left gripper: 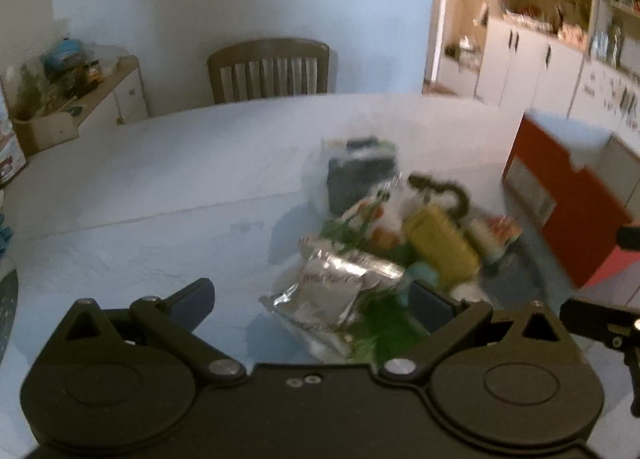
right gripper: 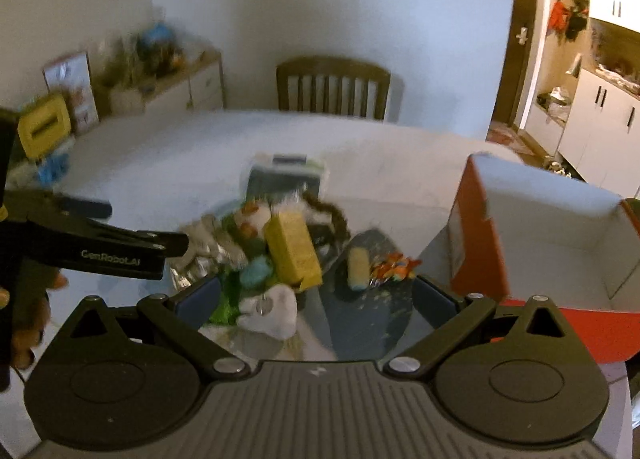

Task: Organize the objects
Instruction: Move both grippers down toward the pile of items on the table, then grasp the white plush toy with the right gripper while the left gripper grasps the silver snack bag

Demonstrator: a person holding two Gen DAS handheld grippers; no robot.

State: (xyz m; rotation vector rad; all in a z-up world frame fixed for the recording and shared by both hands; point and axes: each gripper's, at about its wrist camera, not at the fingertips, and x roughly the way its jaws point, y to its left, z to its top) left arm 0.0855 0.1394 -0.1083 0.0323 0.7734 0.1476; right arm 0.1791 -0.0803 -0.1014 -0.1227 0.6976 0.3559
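Note:
A pile of small objects lies on the white table [left gripper: 160,187]: a silver foil pouch [left gripper: 332,287], a yellow box [left gripper: 440,247], a dark blue packet [left gripper: 360,175], green and white pieces. My left gripper [left gripper: 312,299] is open and empty just above the near side of the pile. My right gripper [right gripper: 316,299] is open and empty over the same pile, with the yellow box [right gripper: 294,249], a white soft item [right gripper: 272,311] and a small yellow roll [right gripper: 358,267] ahead of it. An open red box [right gripper: 536,235] stands to the right of the pile. The left gripper's body [right gripper: 120,247] shows at the left of the right wrist view.
A wooden chair [left gripper: 272,71] stands behind the table. A low cabinet [left gripper: 80,99] with clutter is at the back left. White kitchen cabinets [left gripper: 532,63] stand at the right. The red box [left gripper: 568,195] is at the table's right side. Both views are blurred.

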